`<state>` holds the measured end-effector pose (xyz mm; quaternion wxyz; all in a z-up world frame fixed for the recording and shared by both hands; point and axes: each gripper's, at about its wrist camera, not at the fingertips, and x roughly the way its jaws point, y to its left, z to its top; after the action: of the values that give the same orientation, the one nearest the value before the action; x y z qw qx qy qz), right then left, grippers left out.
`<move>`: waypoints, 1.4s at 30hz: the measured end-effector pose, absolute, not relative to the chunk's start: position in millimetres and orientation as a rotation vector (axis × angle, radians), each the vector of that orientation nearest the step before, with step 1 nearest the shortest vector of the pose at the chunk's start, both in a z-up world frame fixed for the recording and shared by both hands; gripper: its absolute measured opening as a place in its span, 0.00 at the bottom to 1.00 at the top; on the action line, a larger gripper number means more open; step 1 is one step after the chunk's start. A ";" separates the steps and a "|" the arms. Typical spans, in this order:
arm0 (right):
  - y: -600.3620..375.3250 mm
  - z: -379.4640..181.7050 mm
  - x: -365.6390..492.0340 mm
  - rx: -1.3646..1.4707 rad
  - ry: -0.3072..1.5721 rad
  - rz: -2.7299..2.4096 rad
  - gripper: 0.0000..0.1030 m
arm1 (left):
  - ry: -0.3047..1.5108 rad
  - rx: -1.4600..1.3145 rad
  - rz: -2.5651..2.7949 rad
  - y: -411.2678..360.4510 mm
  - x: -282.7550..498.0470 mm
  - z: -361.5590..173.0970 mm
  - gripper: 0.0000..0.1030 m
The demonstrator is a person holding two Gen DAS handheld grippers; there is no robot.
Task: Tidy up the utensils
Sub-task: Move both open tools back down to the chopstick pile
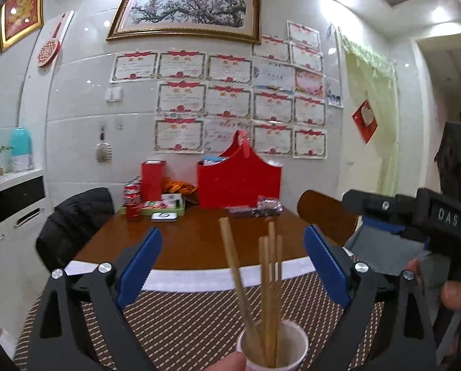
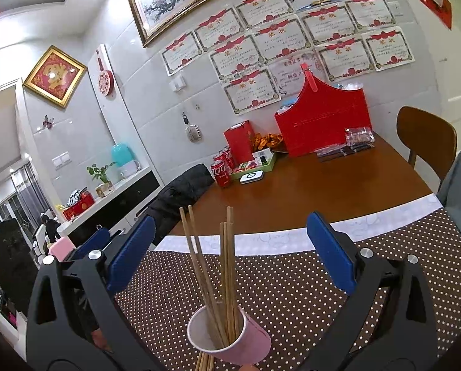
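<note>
With the chopsticks already standing in the pink cup, the job looked nearly finished, as the left gripper and right gripper both stood wide and empty above that cup.

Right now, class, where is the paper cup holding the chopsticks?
In both wrist views the pink paper cup sits bottom centre on the dotted placemat, chopsticks rising between open blue fingers.

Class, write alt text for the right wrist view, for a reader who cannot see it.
A pink paper cup holding wooden chopsticks stands on a brown polka-dot mat, between the wide-open blue pads of the right gripper, which do not touch it. Behind, a wooden table carries red boxes and cola cans.
</note>
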<state>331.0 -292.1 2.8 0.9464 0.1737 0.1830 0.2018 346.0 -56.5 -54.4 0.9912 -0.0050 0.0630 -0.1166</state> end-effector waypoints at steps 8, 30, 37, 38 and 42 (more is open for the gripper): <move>-270.6 19.7 290.3 0.293 0.351 0.435 0.94 | 0.241 -0.034 -0.182 -29.1 314.2 -66.7 0.89; -273.5 -88.1 239.5 0.276 0.605 0.439 0.94 | 0.729 0.075 -0.153 -33.3 277.8 -202.5 0.89; -275.5 -108.1 245.6 0.235 0.680 0.423 0.94 | 0.860 0.117 -0.148 -46.2 269.0 -249.1 0.89; -277.1 -108.7 244.8 0.241 0.680 0.425 0.94 | 0.865 0.109 -0.150 -46.7 266.8 -253.0 0.89; -278.9 -108.2 243.6 0.242 0.677 0.426 0.94 | 0.849 0.106 -0.137 -46.4 258.5 -255.4 0.89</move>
<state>243.6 -278.9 -108.2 0.9141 0.1173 0.3287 0.2067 258.5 -46.4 -255.4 0.9076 0.0511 0.4114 -0.0661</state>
